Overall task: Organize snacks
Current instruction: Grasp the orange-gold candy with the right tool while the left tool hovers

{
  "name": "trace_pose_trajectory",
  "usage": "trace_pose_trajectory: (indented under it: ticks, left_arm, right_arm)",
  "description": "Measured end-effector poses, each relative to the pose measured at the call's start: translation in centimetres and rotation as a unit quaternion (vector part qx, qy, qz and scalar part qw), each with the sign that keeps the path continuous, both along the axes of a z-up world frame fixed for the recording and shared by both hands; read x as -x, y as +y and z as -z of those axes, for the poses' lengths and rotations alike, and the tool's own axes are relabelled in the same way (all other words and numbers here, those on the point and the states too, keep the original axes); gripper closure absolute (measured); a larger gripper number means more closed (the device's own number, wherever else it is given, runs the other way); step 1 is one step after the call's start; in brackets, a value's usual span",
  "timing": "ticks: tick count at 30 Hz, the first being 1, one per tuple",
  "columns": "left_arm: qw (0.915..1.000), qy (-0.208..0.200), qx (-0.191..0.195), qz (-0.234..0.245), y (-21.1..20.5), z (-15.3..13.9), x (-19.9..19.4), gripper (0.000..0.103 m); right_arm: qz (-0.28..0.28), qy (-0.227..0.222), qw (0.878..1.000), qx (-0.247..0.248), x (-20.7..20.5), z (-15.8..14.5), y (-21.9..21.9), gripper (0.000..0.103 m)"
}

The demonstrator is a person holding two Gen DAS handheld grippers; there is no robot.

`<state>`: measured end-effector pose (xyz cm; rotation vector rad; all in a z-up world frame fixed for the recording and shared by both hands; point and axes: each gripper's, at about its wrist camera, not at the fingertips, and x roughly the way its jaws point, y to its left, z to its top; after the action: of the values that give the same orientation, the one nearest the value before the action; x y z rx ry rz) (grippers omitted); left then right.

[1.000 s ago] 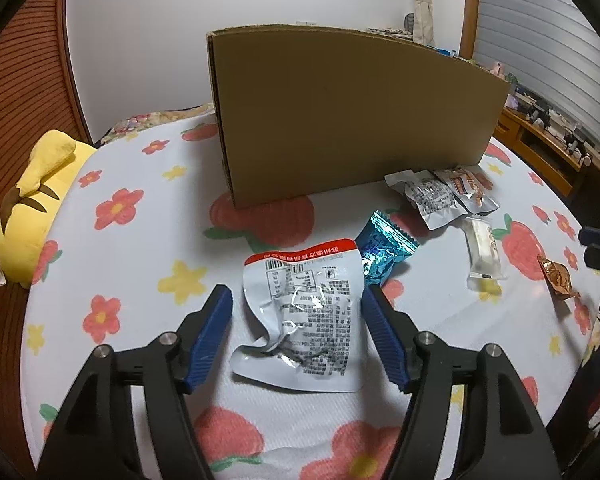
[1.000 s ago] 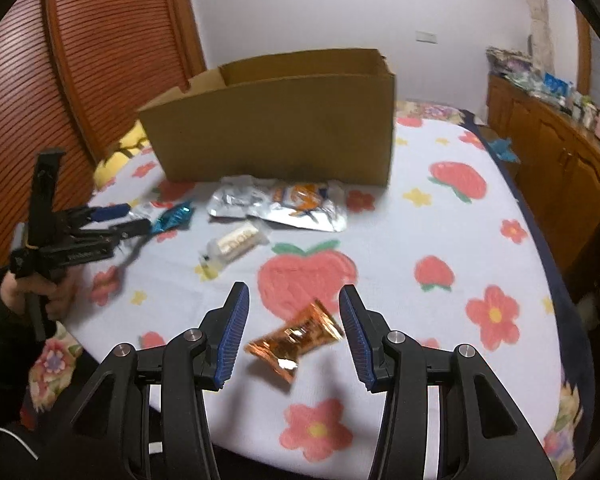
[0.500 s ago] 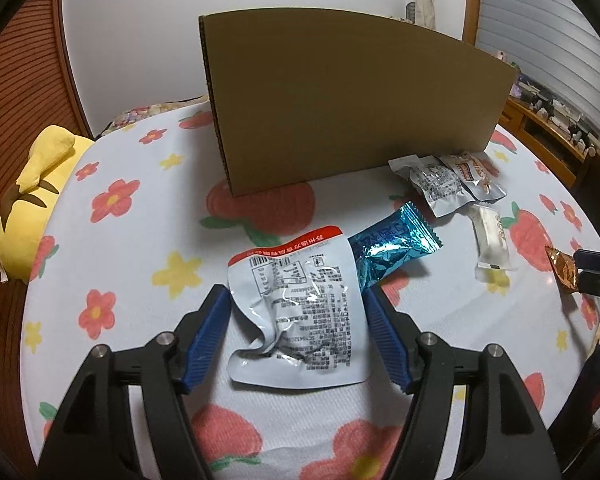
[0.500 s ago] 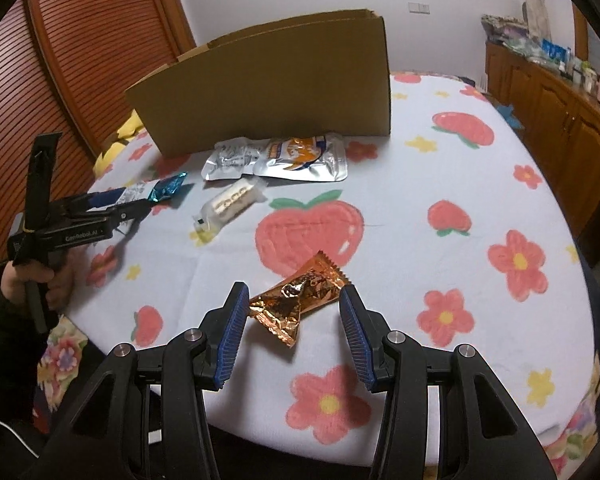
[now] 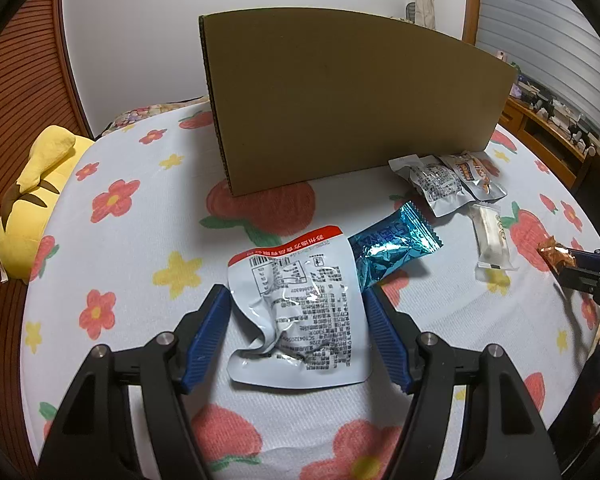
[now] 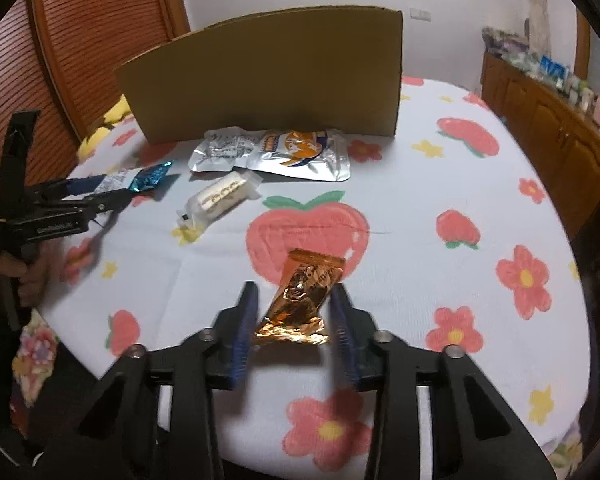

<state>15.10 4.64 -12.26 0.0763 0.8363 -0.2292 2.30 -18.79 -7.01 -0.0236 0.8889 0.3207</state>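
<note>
A white snack pouch with a red top strip (image 5: pixel 300 308) lies flat on the flowered tablecloth. My left gripper (image 5: pixel 294 294) stands open astride it, one blue pad at each side edge. A teal foil packet (image 5: pixel 392 244) touches the pouch's right corner. My right gripper (image 6: pixel 294 288) is closing on an orange foil packet (image 6: pixel 304 300), whose sides meet the blue pads; that packet tilts up off the cloth. The brown cardboard box (image 6: pixel 268 76) stands behind, its inside hidden.
Two silver pouches (image 6: pixel 272 152) lie at the box's foot, with a white wrapped bar (image 6: pixel 220 198) in front of them. A yellow plush (image 5: pixel 36 200) sits at the table's left edge. A wooden cabinet (image 6: pixel 548 120) runs along the right. A hand (image 6: pixel 16 272) holds the left gripper.
The right jaws have narrowed onto the orange packet, which turned from lying diagonal to nearly upright between the pads. The right gripper sank a little. The left gripper kept its place and width.
</note>
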Motion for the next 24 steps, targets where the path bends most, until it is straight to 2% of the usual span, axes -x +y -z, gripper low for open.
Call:
trace_pose_trajectory:
  ticks: [3,8,10,12,24]
  left_arm:
    - [1.0000,0.001,-0.002,-0.002,0.0,0.0,-0.1,0.031]
    - [1.0000,0.004,-0.002,-0.003,0.0,0.0,-0.2,0.030]
    - [1.0000,0.003,-0.002,-0.002,0.0,0.0,-0.2,0.032]
    - [1.0000,-0.002,-0.001,-0.003,0.0,0.0,-0.1,0.041]
    - [0.9997,-0.022,0.002,-0.012,0.4,-0.8,1.0,0.043]
  right_arm:
    - [0.002,-0.008,1.000,0.011,0.1,0.1,-0.1,0.080]
    - [-0.006,-0.025,0.999,0.041,0.6,0.4,0.5,0.080]
    - [-0.008,-0.032,0.998,0.055,0.8,0.4,0.8,0.080]
    - [-0.011,-0.038,0.997,0.067,0.9,0.4,1.0,0.080]
    - [-0.010,-0.037,0.998,0.051,0.9,0.3,0.7,0.083]
